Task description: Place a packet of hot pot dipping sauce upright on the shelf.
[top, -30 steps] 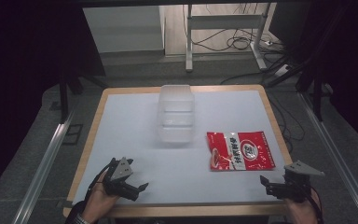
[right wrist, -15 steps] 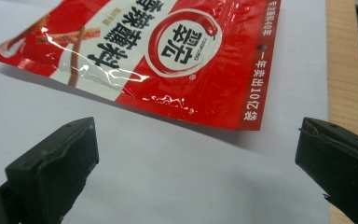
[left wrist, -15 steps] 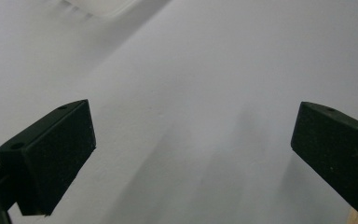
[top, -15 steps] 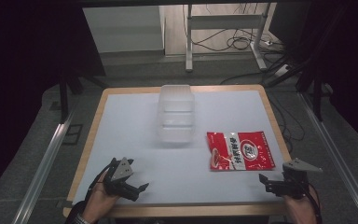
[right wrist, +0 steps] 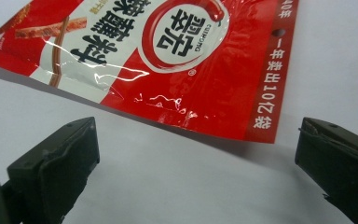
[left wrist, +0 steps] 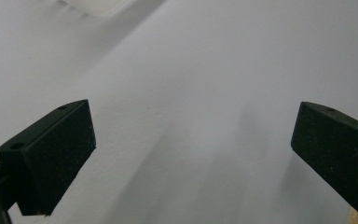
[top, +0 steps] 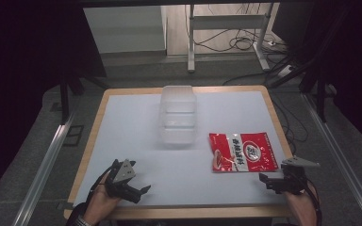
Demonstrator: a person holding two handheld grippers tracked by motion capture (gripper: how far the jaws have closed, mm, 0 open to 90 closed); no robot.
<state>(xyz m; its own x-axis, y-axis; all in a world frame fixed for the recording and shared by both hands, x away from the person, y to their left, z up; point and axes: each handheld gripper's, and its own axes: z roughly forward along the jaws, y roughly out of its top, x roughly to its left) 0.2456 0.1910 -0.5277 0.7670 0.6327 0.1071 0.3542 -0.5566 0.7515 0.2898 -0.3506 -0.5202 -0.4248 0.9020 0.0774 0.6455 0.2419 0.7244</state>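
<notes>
— What is shown at the lower right of the high view?

— The right gripper (top: 274, 181) is held low over the white desk (top: 136, 136), its fingers (right wrist: 58, 158) spread wide and empty. A red seasoning pouch (top: 243, 151) is seen lying flat just ahead of it, right of centre in the frame. In the right gripper view the pouch's (right wrist: 177, 60) near edge is framed between the two fingers, close but untouched.

— And at the lower left?

— The left gripper (top: 139, 193) is parked near the desk's front edge, fingers (left wrist: 51, 154) likewise set wide, with nothing between them but bare desk. A clear plastic container (top: 178, 115) is seen at upper centre, well apart from both grippers and just left of the pouch.

— What could be expected to go wrong?

— The pouch is judged to be thin, glossy and flat against the desk. If the fingers are closed level with it, the film may simply be pushed away or crumpled, with no hold gained. If only a corner is pinched, the bag is likely to droop and slide free when lifted.

— Anything else?

— The pouch lies close to the desk's right border, so a careless nudge could send it toward that edge. The light container may also be shifted if it is bumped on delivery.
</notes>
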